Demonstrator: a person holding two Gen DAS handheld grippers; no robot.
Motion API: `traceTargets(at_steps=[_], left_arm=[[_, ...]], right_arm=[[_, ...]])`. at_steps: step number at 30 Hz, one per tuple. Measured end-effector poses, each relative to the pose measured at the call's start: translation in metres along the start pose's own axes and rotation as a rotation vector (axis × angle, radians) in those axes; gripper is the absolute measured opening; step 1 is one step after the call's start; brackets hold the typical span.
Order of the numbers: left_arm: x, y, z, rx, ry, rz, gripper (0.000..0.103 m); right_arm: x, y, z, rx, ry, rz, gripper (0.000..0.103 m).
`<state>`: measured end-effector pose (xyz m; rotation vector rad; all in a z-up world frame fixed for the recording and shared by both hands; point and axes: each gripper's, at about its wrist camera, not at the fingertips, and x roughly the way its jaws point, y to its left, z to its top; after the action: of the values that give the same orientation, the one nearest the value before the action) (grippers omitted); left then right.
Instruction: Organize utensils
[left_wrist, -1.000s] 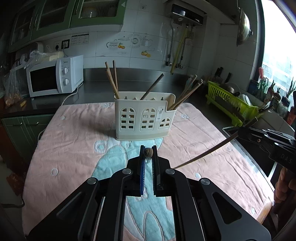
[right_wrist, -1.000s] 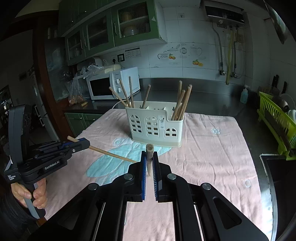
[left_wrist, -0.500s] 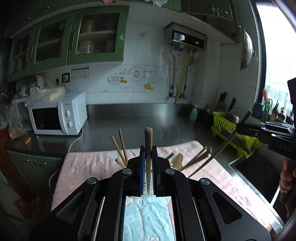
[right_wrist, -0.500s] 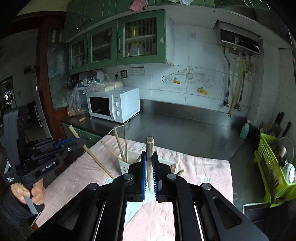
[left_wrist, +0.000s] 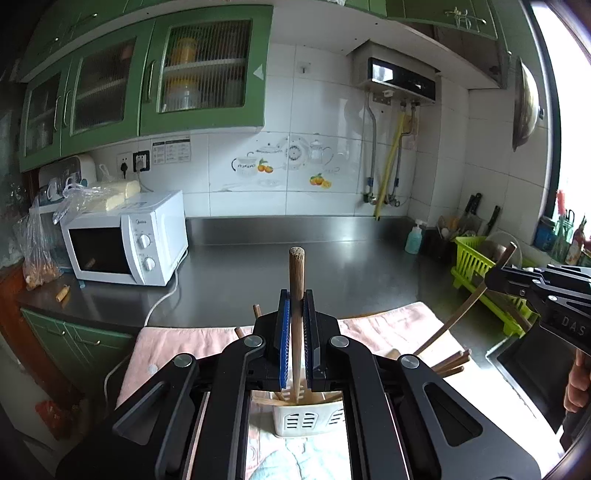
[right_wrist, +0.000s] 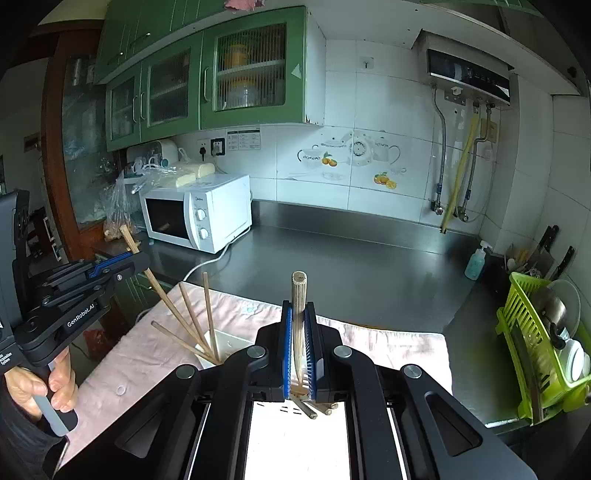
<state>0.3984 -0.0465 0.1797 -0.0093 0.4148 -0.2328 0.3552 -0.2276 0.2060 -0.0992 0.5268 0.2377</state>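
My left gripper (left_wrist: 296, 314) is shut on a wooden chopstick (left_wrist: 296, 280) that stands upright, its lower end down in the white slotted utensil holder (left_wrist: 306, 419) below. My right gripper (right_wrist: 298, 325) is shut on a paler chopstick (right_wrist: 298, 295), also upright, its tip over the holder (right_wrist: 225, 338). The holder has several chopsticks leaning in it (right_wrist: 192, 317). The left gripper also shows in the right wrist view (right_wrist: 125, 264), gripping its stick (right_wrist: 155, 286). The right gripper shows at the right edge of the left wrist view (left_wrist: 495, 280) with its stick (left_wrist: 458, 317).
The holder stands on a pink and blue cloth (left_wrist: 384, 325) on a dark steel counter (right_wrist: 351, 258). A white microwave (left_wrist: 125, 245) stands at the back left. A green dish rack (right_wrist: 535, 339) and a sink (left_wrist: 532, 373) lie to the right.
Both grippers have tilted up from level to upright and closed in over the holder. Each chopstick now points down into it.
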Motion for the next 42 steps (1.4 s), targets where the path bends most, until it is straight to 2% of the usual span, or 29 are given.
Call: traceTargets(at_steps=[12,20,22,24,26,28,31,38,42], left_arm=[[0.041,0.009,-0.02,-0.025,0.104,-0.018,0.006],[0.034,0.004,-0.024,-0.006,0.109,-0.02,0.01],[0.026,0.004,-0.025,-0.002,0.101,-0.017,0.018],[0.017,0.003,-0.027,-0.003,0.087,-0.015,0.036],[0.006,0.002,-0.03,0.0,0.078,-0.015,0.04],[-0.006,0.002,-0.034,0.0,0.07,-0.021,0.045],[-0.028,0.001,-0.043,-0.001,0.051,-0.024,0.057],[-0.082,-0.004,-0.083,0.027,0.026,-0.011,0.084],[-0.108,-0.007,-0.107,0.03,0.018,-0.006,0.093]], right_arm=[[0.051,-0.009,-0.021,0.033,0.115,0.023,0.007],[0.044,-0.009,-0.025,0.034,0.104,0.021,0.008],[0.035,-0.009,-0.026,0.038,0.091,0.023,0.014],[0.025,-0.008,-0.029,0.037,0.075,0.022,0.018],[0.014,-0.005,-0.034,0.031,0.062,0.02,0.021],[0.002,-0.002,-0.042,0.031,0.047,0.018,0.028],[-0.016,0.005,-0.058,0.02,0.027,0.011,0.033],[-0.052,0.026,-0.106,0.017,-0.012,0.006,0.048],[-0.07,0.039,-0.137,0.02,-0.028,0.008,0.054]])
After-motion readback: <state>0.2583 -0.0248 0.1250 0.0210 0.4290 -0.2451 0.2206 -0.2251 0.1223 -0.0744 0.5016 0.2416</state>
